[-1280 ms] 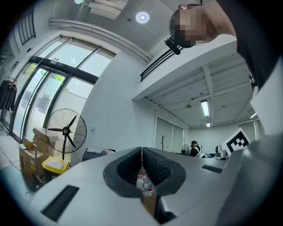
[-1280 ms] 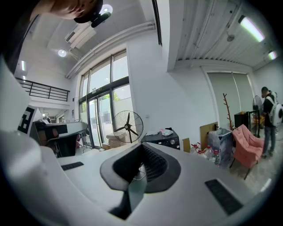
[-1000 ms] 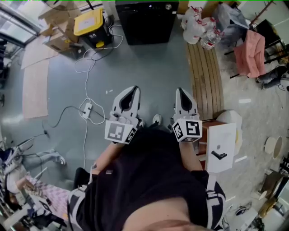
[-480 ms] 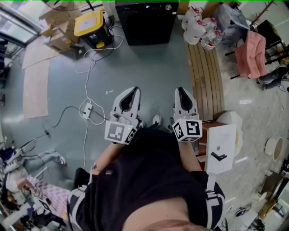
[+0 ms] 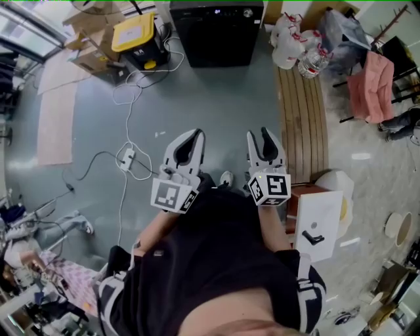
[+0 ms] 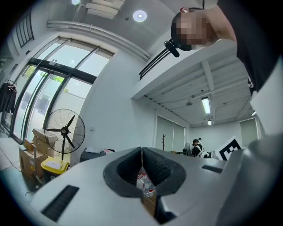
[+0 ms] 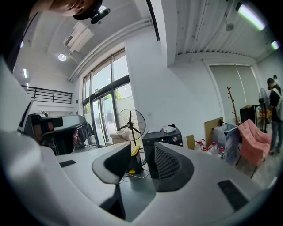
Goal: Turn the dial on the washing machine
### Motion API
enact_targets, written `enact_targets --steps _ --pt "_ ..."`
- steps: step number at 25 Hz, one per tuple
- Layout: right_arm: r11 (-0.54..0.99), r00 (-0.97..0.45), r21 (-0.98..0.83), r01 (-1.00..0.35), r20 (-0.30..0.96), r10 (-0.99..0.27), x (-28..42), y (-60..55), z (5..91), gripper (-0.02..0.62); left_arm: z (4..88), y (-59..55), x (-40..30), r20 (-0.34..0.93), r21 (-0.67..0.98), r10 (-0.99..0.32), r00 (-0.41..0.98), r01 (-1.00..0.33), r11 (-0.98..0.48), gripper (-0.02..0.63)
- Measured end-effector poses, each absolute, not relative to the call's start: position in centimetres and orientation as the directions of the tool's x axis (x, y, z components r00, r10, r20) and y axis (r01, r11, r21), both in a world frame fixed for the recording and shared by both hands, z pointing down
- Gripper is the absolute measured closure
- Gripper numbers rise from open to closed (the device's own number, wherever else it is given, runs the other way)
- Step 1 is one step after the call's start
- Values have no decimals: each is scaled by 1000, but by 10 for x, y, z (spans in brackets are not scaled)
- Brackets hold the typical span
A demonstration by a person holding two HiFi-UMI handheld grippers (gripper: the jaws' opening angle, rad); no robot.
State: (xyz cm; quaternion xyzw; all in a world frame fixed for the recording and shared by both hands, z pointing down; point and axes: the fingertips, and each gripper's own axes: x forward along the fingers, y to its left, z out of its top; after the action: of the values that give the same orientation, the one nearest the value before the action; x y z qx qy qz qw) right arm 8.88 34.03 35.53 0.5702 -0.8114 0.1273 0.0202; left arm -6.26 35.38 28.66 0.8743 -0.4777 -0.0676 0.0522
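Just opened my right tool (image 5: 258, 134), empty | left tool (image 5: 196, 132) together | washing machine (image 5: 216, 36) dial (image 5: 245, 11) far off, unturned.

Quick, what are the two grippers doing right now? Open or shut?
Left gripper: jaws shut, holding nothing.
Right gripper: jaws open, just been opening, nothing between them.

In the head view, the washing machine (image 5: 216, 31) is set at top centre, with a lidded bin (image 5: 134, 36) at its left and bottles (image 5: 295, 46) at its right. A slatted bench (image 5: 300, 118) is laid below the bottles. A power strip (image 5: 126, 159) is placed on the floor (image 5: 216, 98), left of centre.
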Motion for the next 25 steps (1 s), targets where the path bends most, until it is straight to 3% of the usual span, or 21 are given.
enact_targets --steps 11,25 --pt "331 -366 -191 -924 196 -910 111 238 382 422 310 271 -39 -40 165 -852 522 -837 -521 580" --pt "316 -339 -134 -939 208 -918 92 -53 376 412 303 -19 -54 -85 205 -823 562 -798 -566 580"
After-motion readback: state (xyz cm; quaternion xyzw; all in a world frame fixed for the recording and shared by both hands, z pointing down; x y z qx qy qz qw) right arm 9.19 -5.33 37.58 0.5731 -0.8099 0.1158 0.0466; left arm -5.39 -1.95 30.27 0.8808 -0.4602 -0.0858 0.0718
